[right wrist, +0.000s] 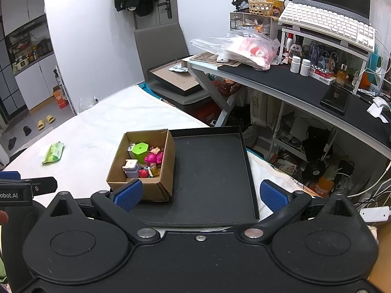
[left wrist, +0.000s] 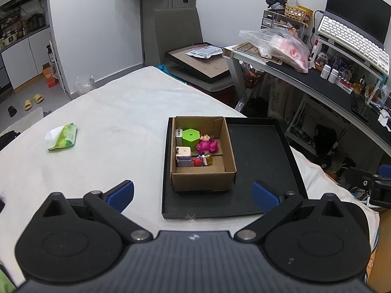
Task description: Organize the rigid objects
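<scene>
A brown cardboard box [left wrist: 202, 178] [right wrist: 146, 185] stands in the left half of a black tray [left wrist: 264, 161] [right wrist: 215, 171] on a white cloth. Inside the box lie a green hexagonal container [left wrist: 191, 138] [right wrist: 140, 151], a pink toy [left wrist: 207, 145] [right wrist: 154, 157], white chargers [left wrist: 183, 152] [right wrist: 130, 165], a red ball [left wrist: 198, 162] and a small amber bottle [left wrist: 209, 158]. My left gripper [left wrist: 193, 195] hovers open in front of the box, holding nothing. The right gripper [right wrist: 200, 195] is open too, over the tray's near edge, its left fingertip close to the box's corner.
A green tissue pack [left wrist: 63, 138] [right wrist: 53, 152] lies on the cloth to the left. A cluttered desk [right wrist: 293, 80] with keyboard and plastic bag stands at right, a grey chair [right wrist: 166, 56] with a framed board behind. The tray's right half is bare.
</scene>
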The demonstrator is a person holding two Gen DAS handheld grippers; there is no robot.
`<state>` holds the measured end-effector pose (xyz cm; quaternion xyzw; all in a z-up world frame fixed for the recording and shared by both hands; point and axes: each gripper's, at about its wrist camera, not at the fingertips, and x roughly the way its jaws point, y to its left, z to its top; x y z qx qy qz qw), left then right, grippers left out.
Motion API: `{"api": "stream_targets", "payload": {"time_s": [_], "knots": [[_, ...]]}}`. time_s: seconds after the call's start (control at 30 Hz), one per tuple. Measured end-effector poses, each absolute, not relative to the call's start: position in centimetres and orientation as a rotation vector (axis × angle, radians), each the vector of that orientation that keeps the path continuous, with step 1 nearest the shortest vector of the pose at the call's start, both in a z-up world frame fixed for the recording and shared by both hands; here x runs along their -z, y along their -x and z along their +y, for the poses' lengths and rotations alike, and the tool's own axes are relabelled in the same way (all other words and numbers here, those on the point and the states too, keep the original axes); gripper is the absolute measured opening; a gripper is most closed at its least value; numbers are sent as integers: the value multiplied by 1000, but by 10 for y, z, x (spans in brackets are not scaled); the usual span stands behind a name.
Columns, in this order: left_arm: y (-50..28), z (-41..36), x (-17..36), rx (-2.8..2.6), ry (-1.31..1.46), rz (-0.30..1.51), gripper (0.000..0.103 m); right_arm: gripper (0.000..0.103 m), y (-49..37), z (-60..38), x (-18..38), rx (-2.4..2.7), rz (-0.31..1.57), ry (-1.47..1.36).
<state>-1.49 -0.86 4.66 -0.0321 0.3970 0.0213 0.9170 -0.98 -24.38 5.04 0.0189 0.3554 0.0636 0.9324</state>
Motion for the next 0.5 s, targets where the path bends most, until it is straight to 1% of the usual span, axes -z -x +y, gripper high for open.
{"api": "stream_targets", "payload": {"time_s": [0.5], "knots": [[17, -10, -45, -44, 63, 814, 102, 103, 9, -245, -48, -139, 735, -39]]}}
